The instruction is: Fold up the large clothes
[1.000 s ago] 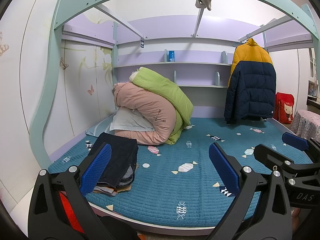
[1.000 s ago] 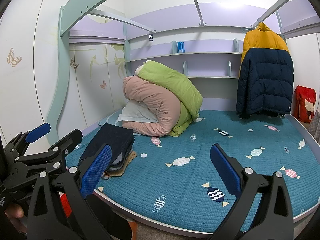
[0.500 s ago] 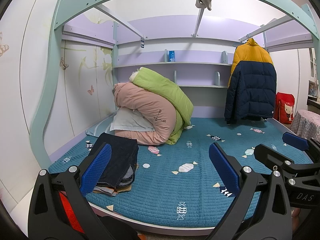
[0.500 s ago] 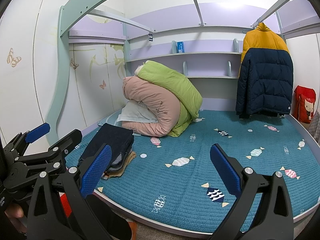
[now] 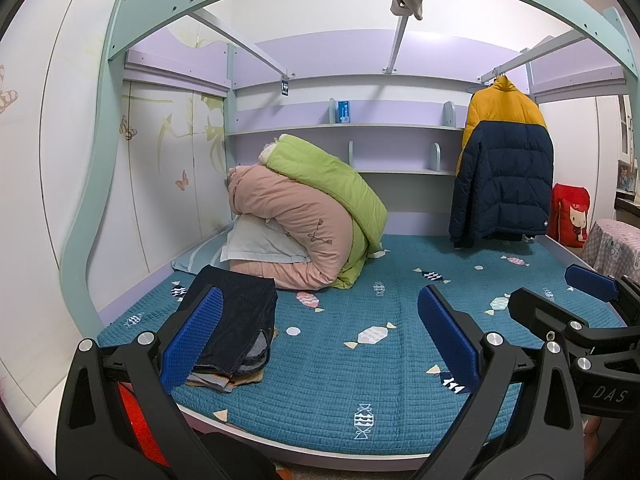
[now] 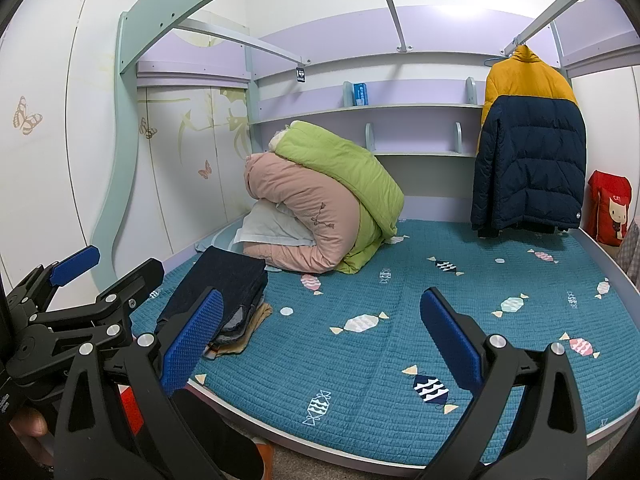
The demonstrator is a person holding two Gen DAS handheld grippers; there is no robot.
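Note:
A stack of folded clothes with dark denim on top (image 5: 236,320) lies at the front left of the bed (image 5: 384,360); it also shows in the right wrist view (image 6: 224,292). A yellow and navy puffer jacket (image 5: 502,168) hangs from a rail at the back right, seen too in the right wrist view (image 6: 528,152). My left gripper (image 5: 316,340) is open and empty in front of the bed edge. My right gripper (image 6: 320,340) is open and empty beside it, and shows at the right of the left wrist view (image 5: 576,304).
Rolled pink and green quilts (image 5: 312,220) and a pillow (image 5: 256,244) sit at the back left of the bed. A red bag (image 5: 570,214) stands at the right. Shelves (image 5: 344,128) line the back wall. The bed frame arch (image 5: 100,160) rises on the left.

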